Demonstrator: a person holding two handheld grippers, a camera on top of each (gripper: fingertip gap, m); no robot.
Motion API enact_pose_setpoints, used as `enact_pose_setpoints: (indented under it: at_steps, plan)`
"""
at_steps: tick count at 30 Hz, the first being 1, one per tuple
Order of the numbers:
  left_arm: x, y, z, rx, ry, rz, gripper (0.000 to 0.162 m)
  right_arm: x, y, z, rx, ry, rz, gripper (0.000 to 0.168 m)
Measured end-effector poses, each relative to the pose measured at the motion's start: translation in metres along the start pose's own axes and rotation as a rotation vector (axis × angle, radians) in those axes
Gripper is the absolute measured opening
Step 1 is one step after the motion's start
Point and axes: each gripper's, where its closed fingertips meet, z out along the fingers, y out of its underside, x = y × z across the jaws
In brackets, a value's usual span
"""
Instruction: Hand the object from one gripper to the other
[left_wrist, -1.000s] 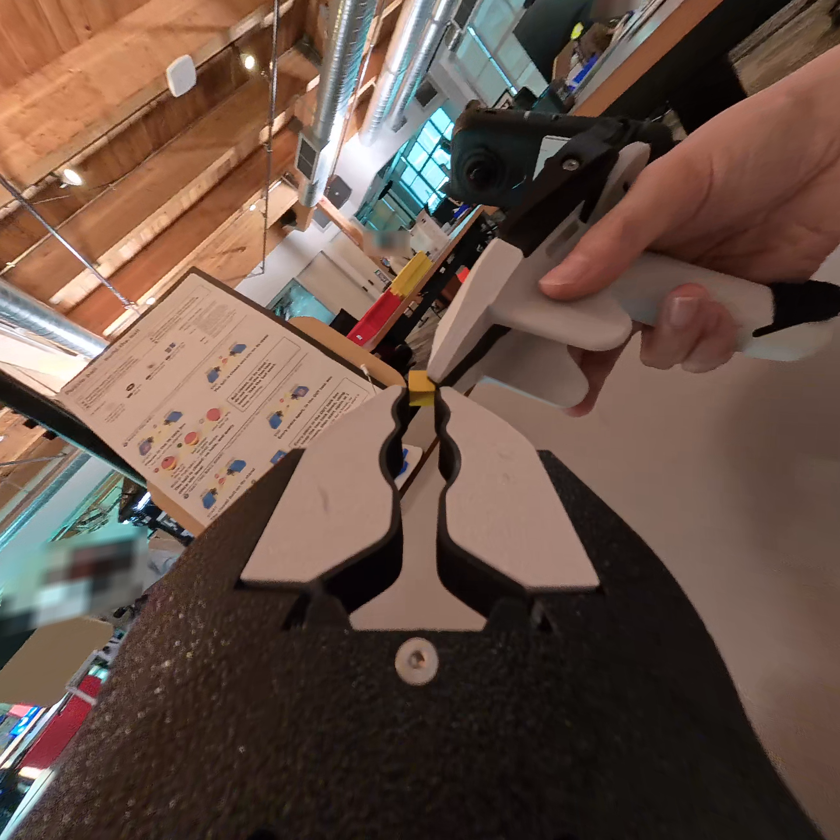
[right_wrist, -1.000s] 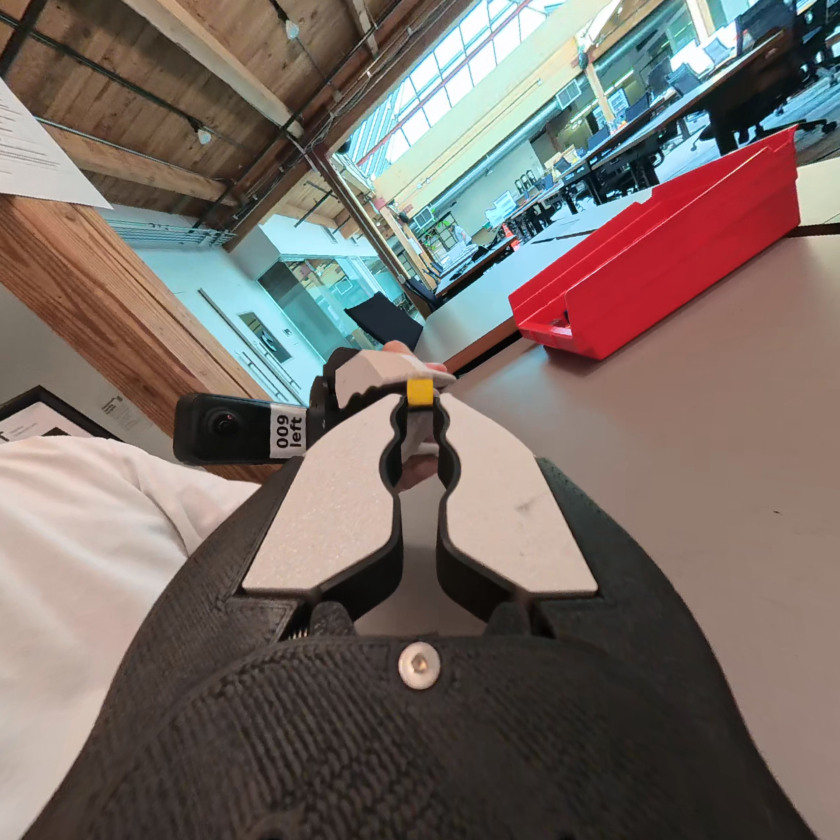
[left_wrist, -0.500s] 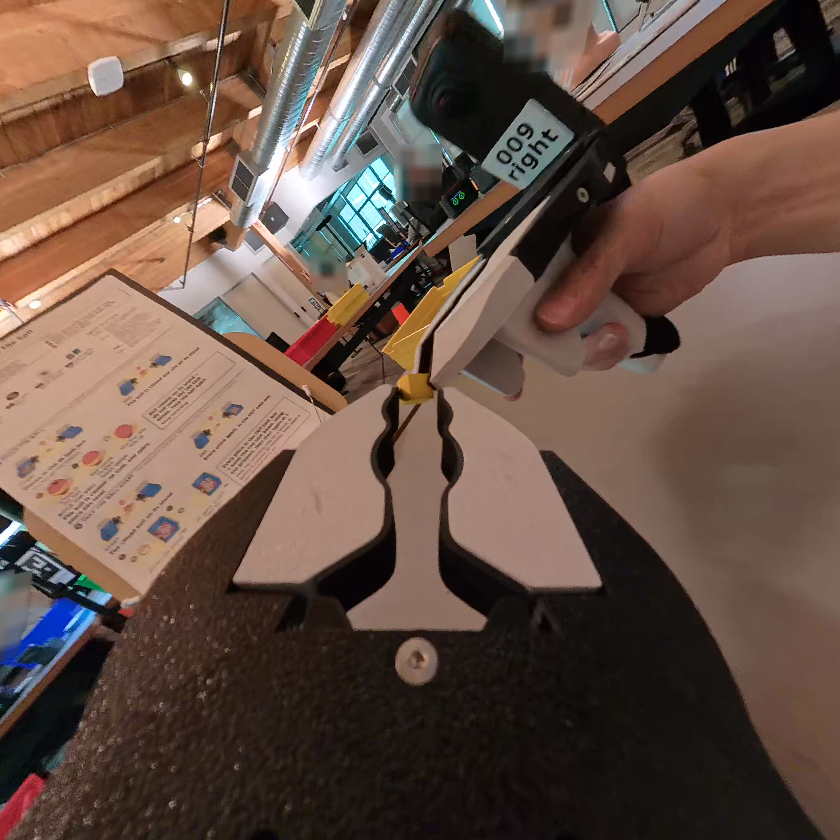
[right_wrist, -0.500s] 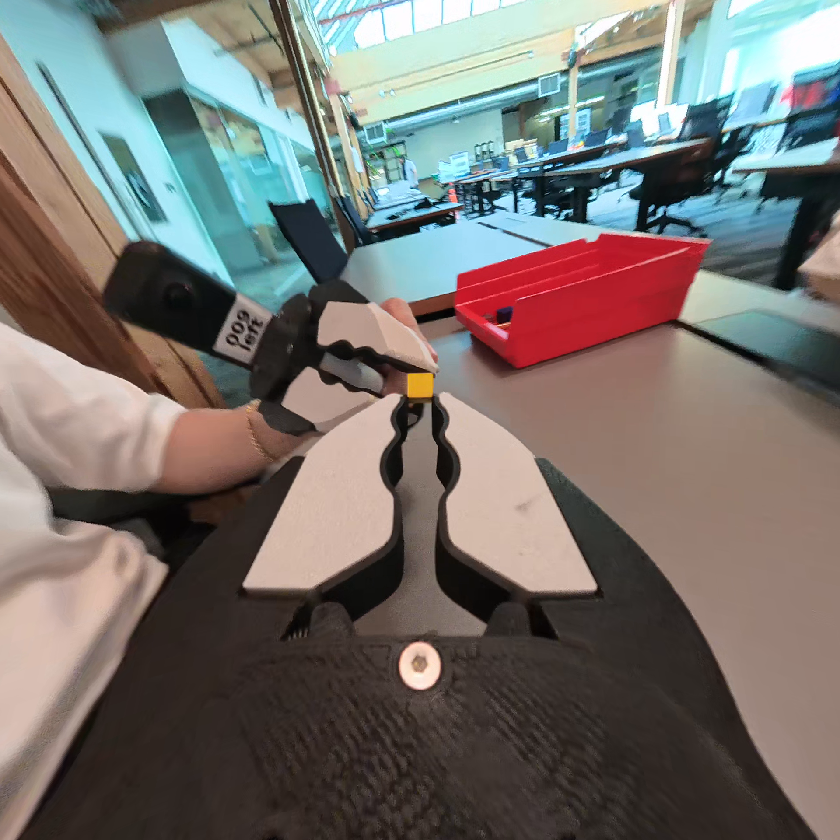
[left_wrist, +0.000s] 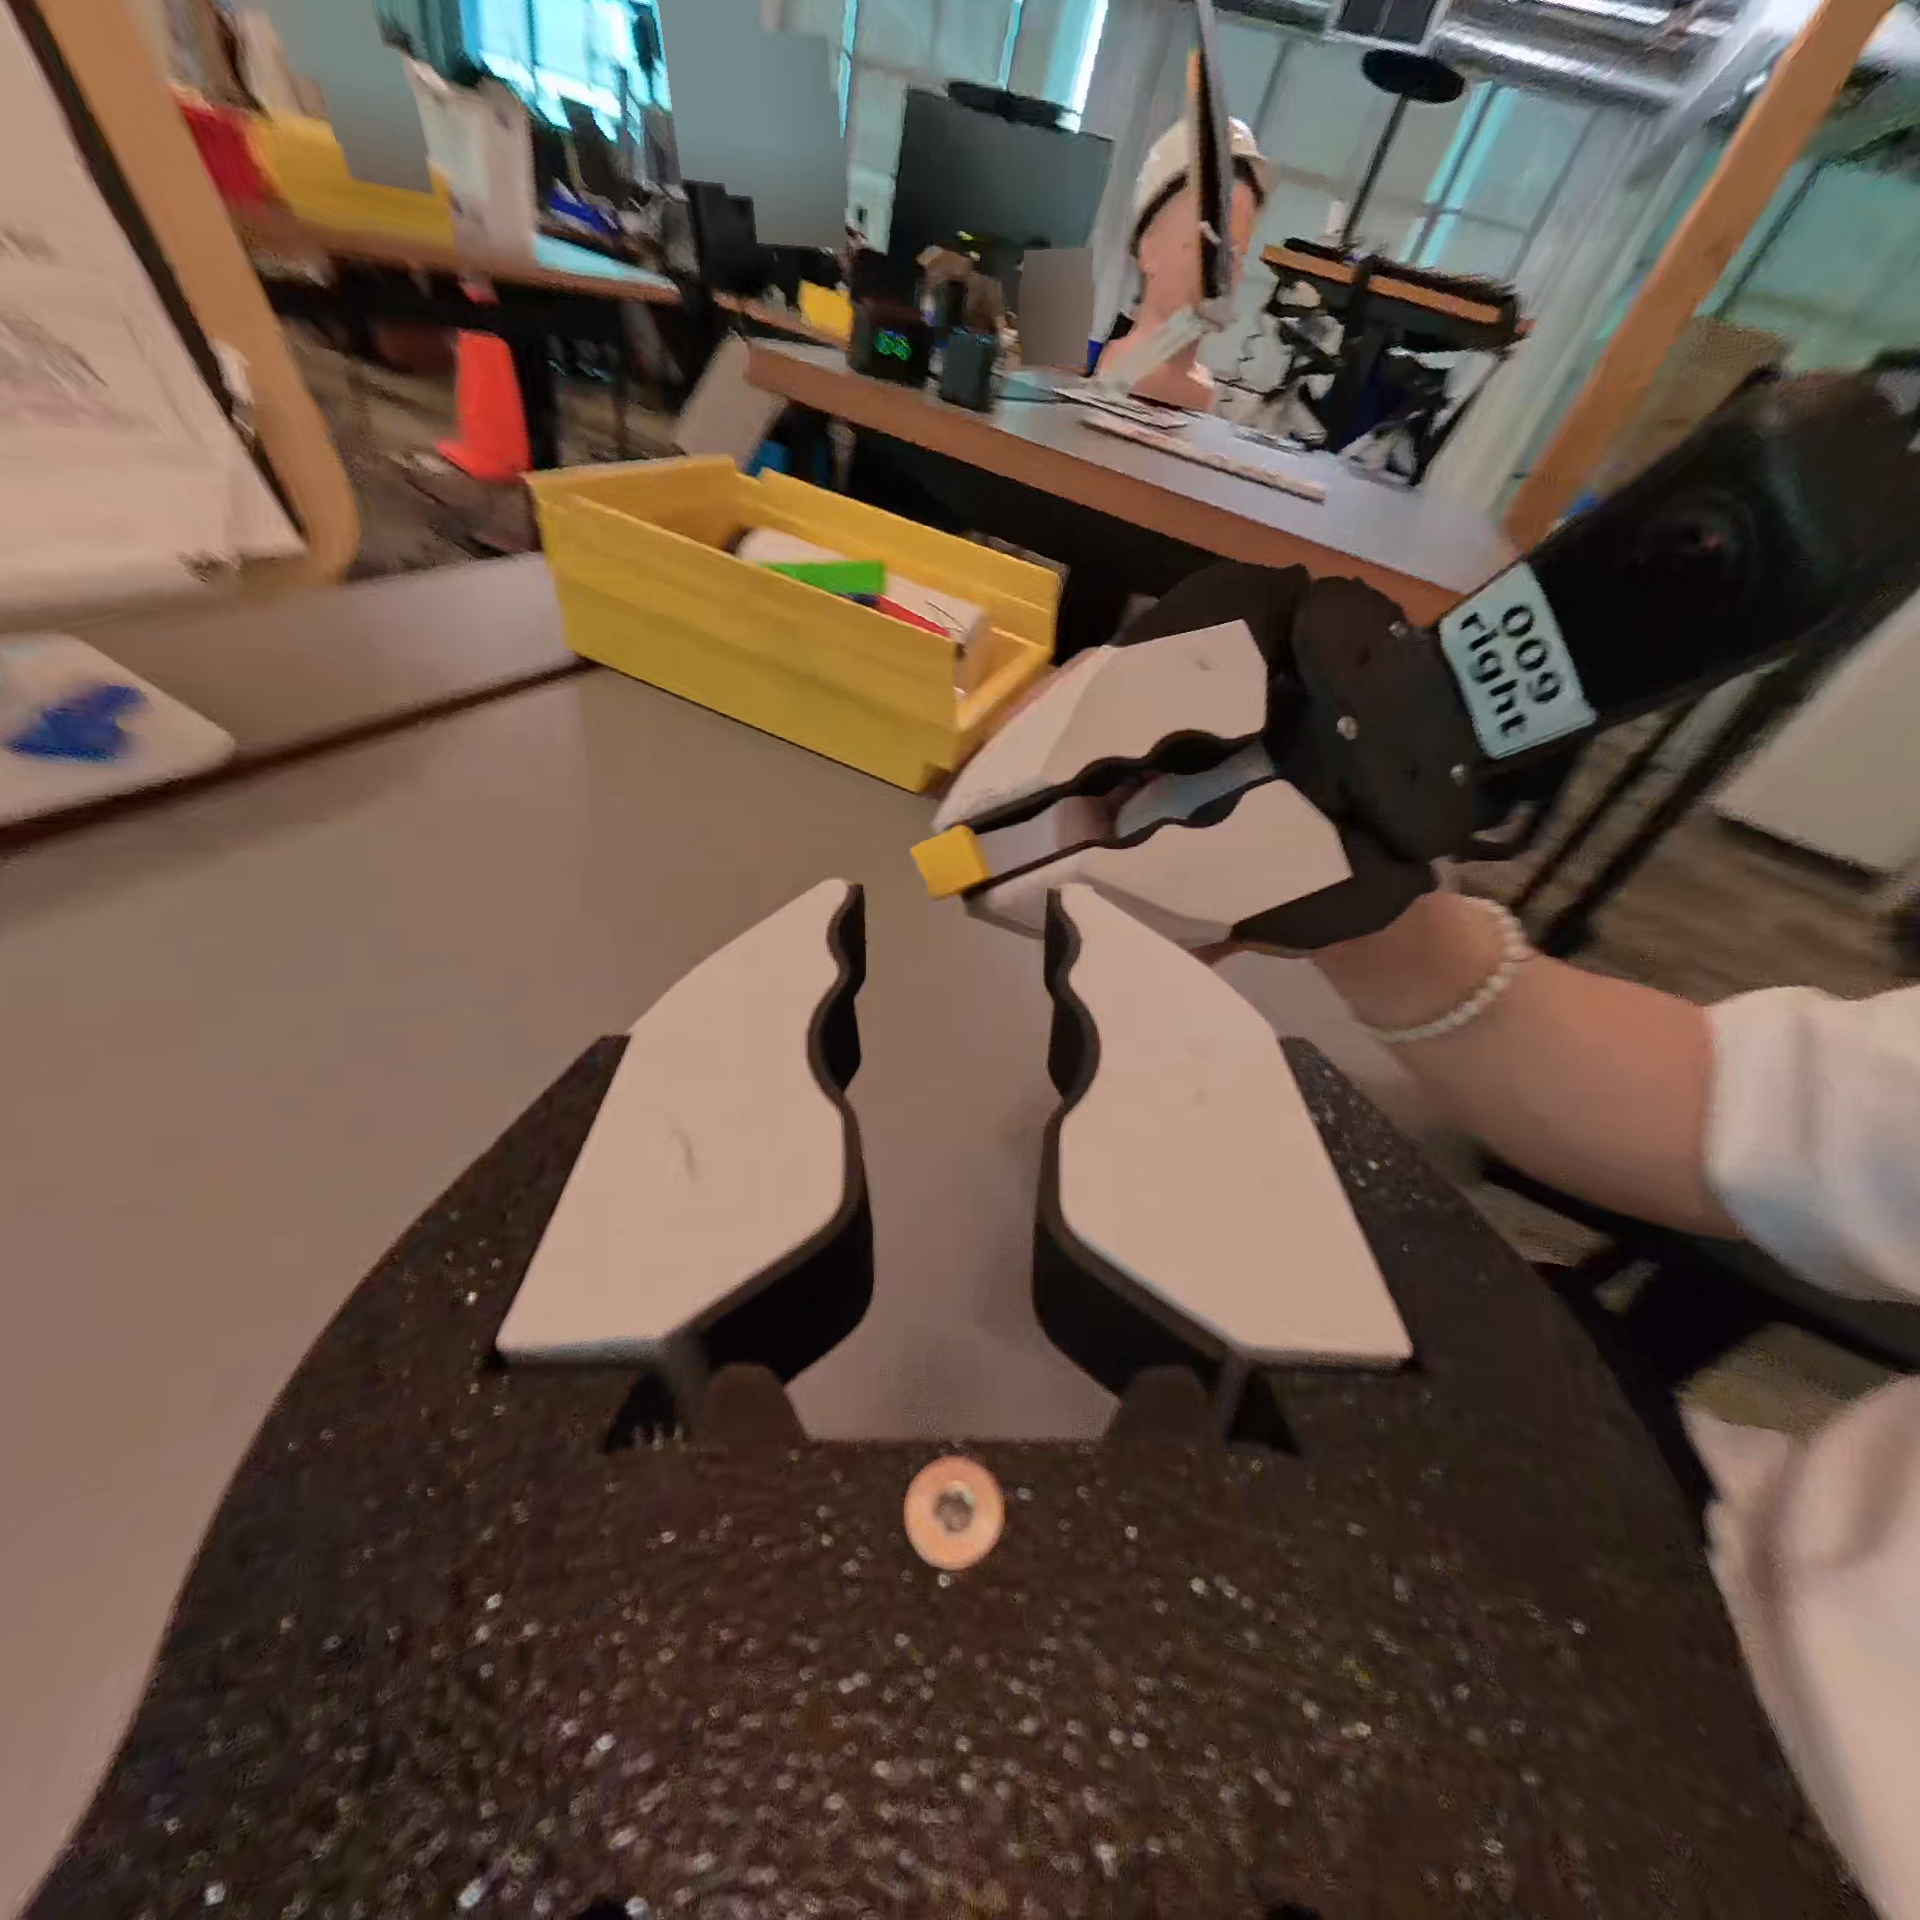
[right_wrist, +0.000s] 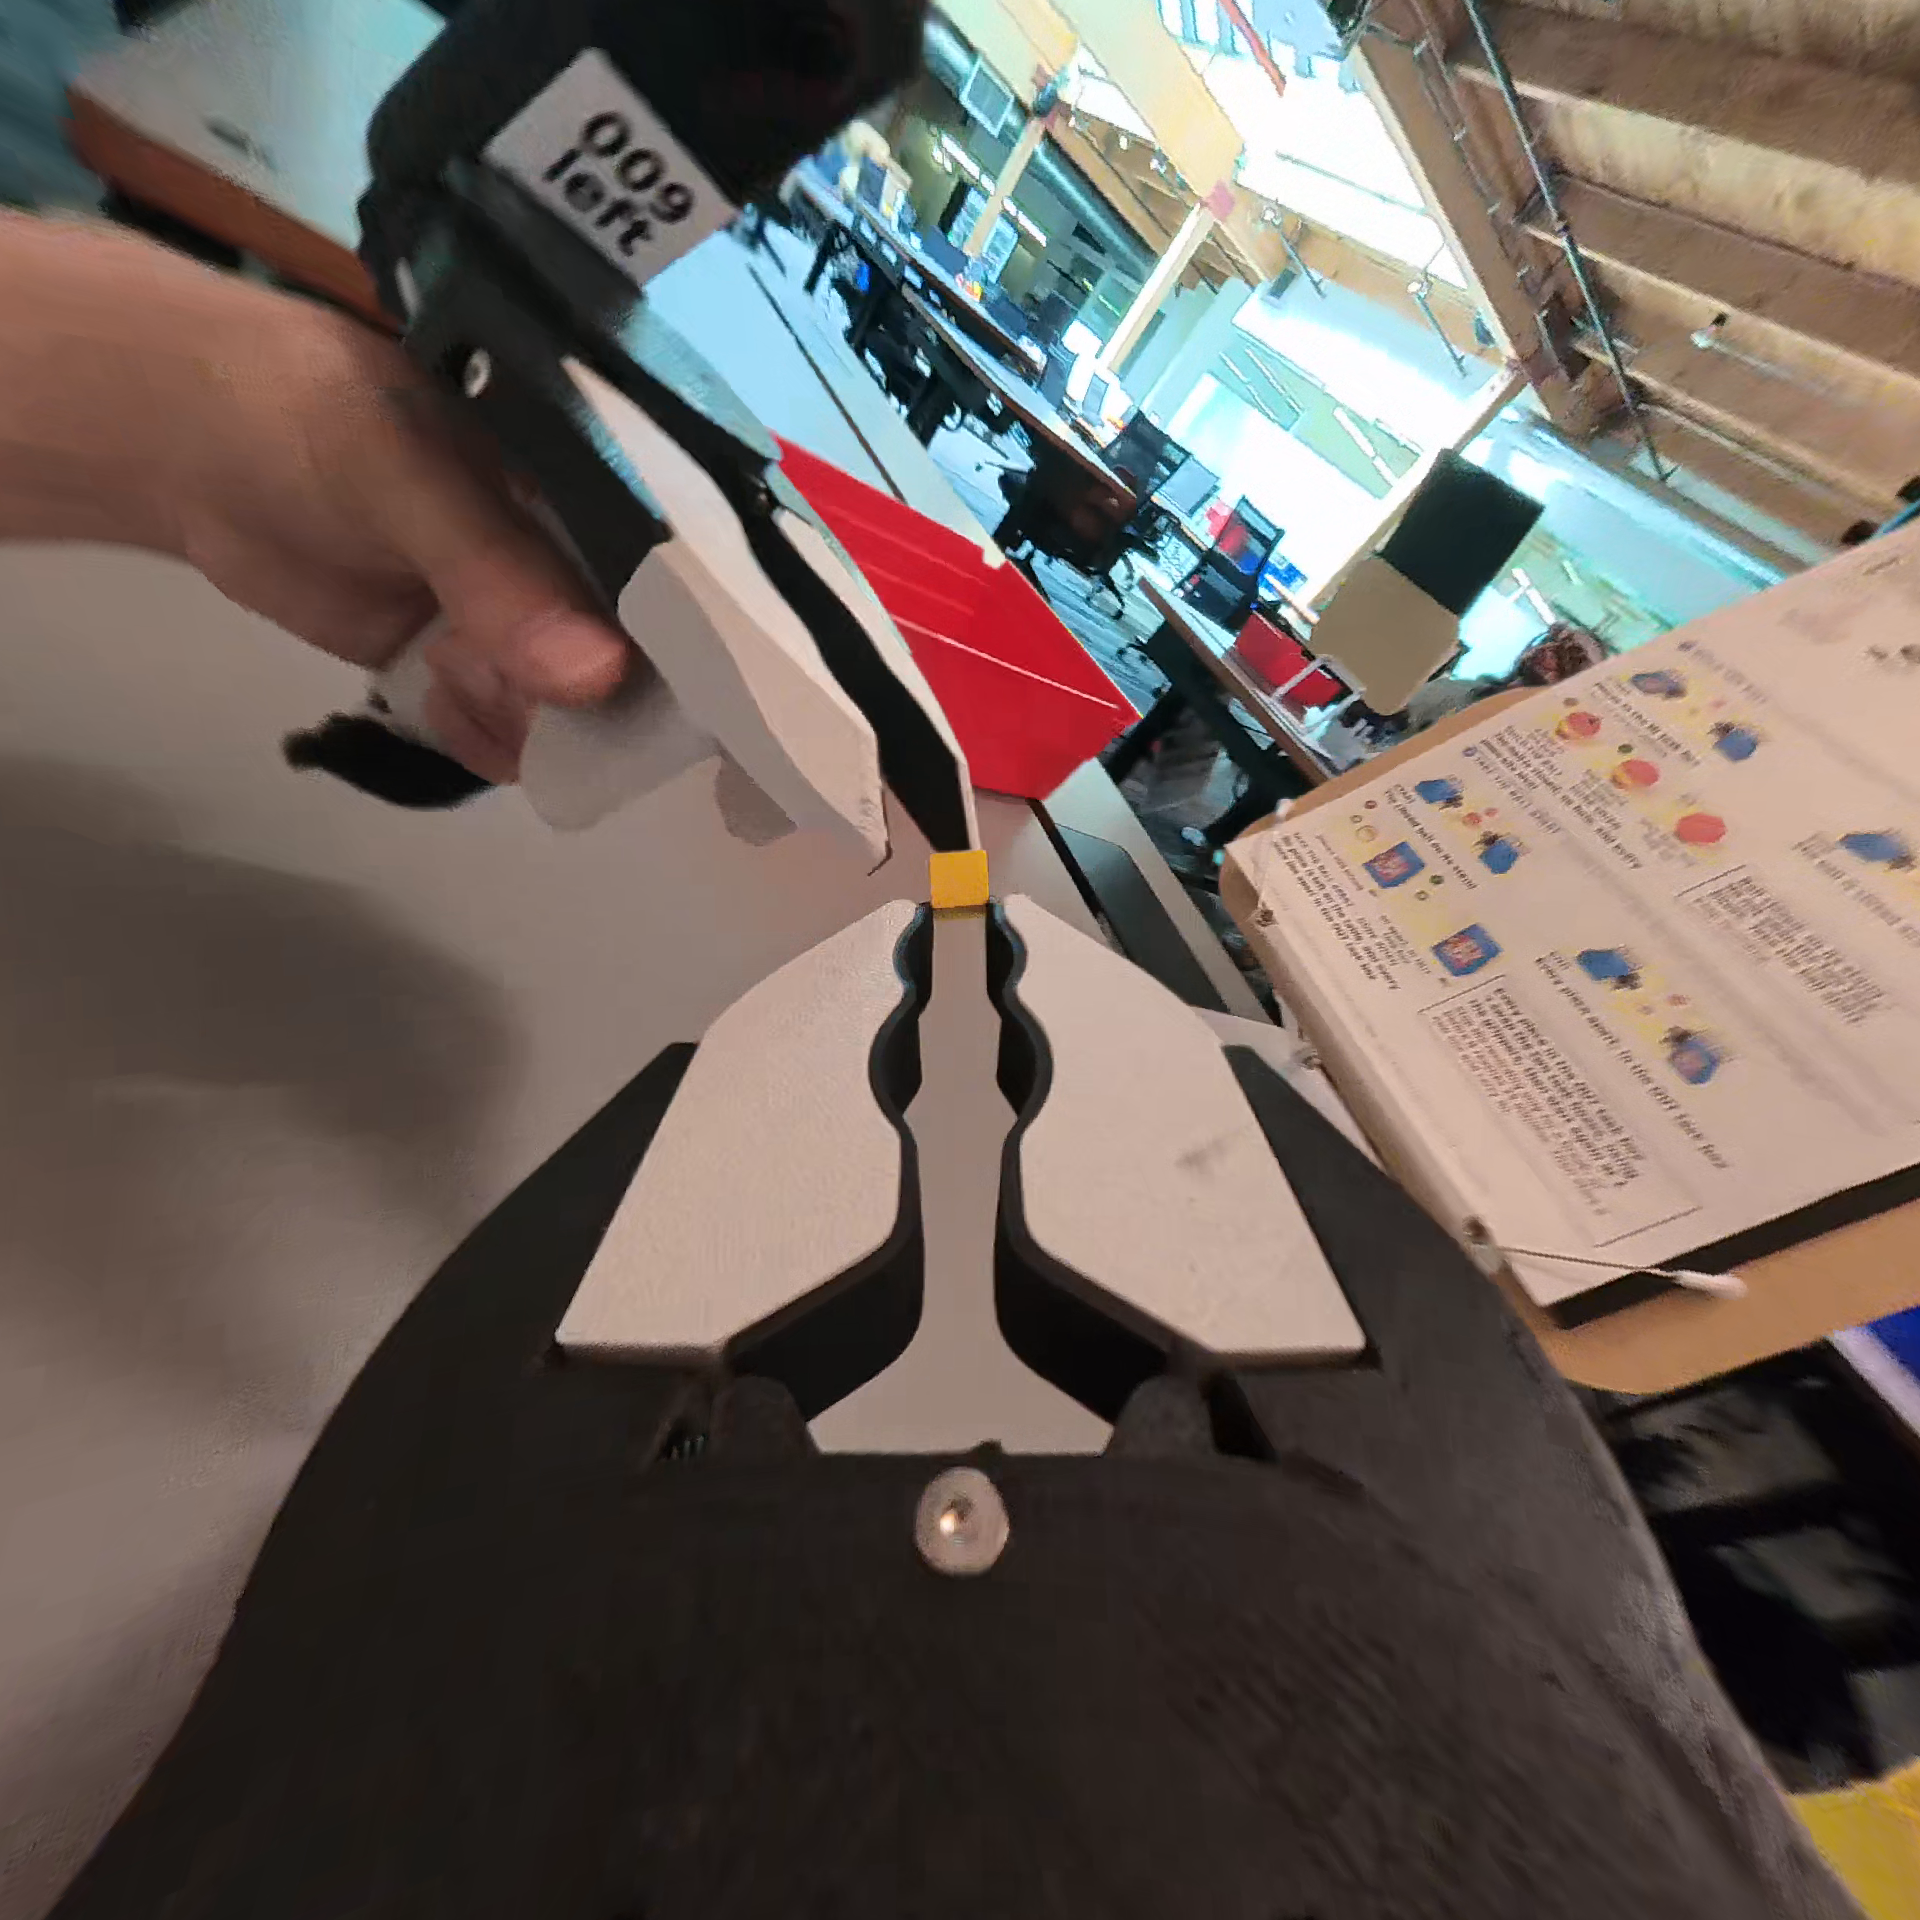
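Observation:
A small yellow cube (right_wrist: 958, 881) sits pinched between the tips of my right gripper (right_wrist: 958, 916), which is shut on it. In the left wrist view the right gripper (left_wrist: 985, 858) comes in from the right, held by a hand, with the cube (left_wrist: 945, 868) sticking out of its tips. My left gripper (left_wrist: 951, 902) is open, its fingers wide apart, and the cube sits just beyond the gap between their tips, apart from both. In the right wrist view the left gripper (right_wrist: 925, 840) reaches in from the upper left, open around the cube.
Both grippers are held above a grey table (left_wrist: 364, 935). A yellow bin (left_wrist: 727, 634) with several items stands at its far edge. A red bin (right_wrist: 966, 644) lies behind the left gripper. An instruction board (right_wrist: 1610, 987) stands at the right. My left and right fingertips are right by each other.
My left gripper has opened and let go of the cube, which stays in the shut right gripper. Both grippers have swung round, so the backgrounds have shifted.

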Motion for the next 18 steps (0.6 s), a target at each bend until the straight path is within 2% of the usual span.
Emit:
enact_pose_setpoints:
  at_steps: [2, 4, 15, 18]
  plan:
    - [0.004, 0.003, 0.0, -0.015, 0.065, -0.093, 0.031, -0.003, 0.002, 0.002, -0.03, 0.011, -0.07, 0.009]
    - [0.0, 0.004, -0.001, -0.018, 0.052, -0.137, 0.021, -0.005, 0.003, 0.003, -0.038, 0.017, -0.107, 0.009]
    - [-0.003, 0.015, 0.0, -0.075, 0.043, -0.184, 0.011, -0.01, 0.007, 0.007, -0.092, 0.033, -0.221, 0.009]
    - [-0.004, 0.015, 0.0, -0.072, 0.05, -0.178, 0.01, -0.01, 0.007, 0.008, -0.089, 0.027, -0.17, 0.01]
